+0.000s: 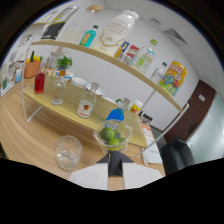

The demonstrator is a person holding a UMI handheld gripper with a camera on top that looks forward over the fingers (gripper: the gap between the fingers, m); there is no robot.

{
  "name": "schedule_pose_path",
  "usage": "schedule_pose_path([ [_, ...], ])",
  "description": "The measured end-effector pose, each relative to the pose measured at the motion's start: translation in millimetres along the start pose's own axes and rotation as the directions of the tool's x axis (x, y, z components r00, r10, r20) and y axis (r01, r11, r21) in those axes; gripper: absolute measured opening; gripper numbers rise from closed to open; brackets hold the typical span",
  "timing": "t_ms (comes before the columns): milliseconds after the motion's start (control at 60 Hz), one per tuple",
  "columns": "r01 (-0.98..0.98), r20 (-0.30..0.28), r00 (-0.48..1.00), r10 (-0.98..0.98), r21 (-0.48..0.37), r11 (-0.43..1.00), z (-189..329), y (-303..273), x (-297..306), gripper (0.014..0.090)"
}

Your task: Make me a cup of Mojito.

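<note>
Cup of limes (beside empty glass)

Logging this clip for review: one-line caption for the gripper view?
Gripper carries a clear cup of limes above the wooden counter, beside an empty glass.

Wall: plain white, running behind the shelves.
Upper shelf: long wooden board fixed to the wall.
Lower shelf: pale wood, raised above the counter on clear legs.
Counter: light wood grain.
Door: dark brown, at the far end of the wall.
Ceiling: white, with dark vents.
</note>
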Motion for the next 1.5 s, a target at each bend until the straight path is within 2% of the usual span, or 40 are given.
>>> schedule_pose_path([
  [167, 0.337, -0.160, 0.933, -0.323, 0.065, 0.939, 0, -15, 11, 0.0158],
  [450, 0.720, -0.316, 0.674, -0.668, 0.077, 0.689, -5, -38, 3, 0.0159],
  [550, 0.798, -0.351, 0.584, -0.732, 0.079, 0.598, -8, -43, -6, 0.0159],
  [650, 0.859, -0.361, 0.496, -0.789, 0.071, 0.508, -4, -41, -13, 0.0158],
  [750, 0.871, -0.359, 0.473, -0.805, 0.057, 0.487, -1, -35, -13, 0.0160],
  [883, 0.841, -0.365, 0.524, -0.769, 0.083, 0.534, -5, -40, -10, 0.0159],
  [1000, 0.727, -0.334, 0.671, -0.662, 0.125, 0.675, -14, -45, 0, 0.0159],
  [1133, 0.398, -0.250, 0.907, -0.339, 0.246, 0.884, -35, -57, 27, 0.0160],
  [1250, 0.091, -0.125, 0.991, -0.056, 0.295, 0.951, -43, -47, 53, 0.0160],
  [1367, -0.182, 0.047, 0.983, 0.176, 0.268, 0.946, -31, -14, 60, 0.0160],
  [1500, -0.329, 0.133, 0.941, 0.312, 0.137, 0.934, 6, 47, 57, 0.0159],
])
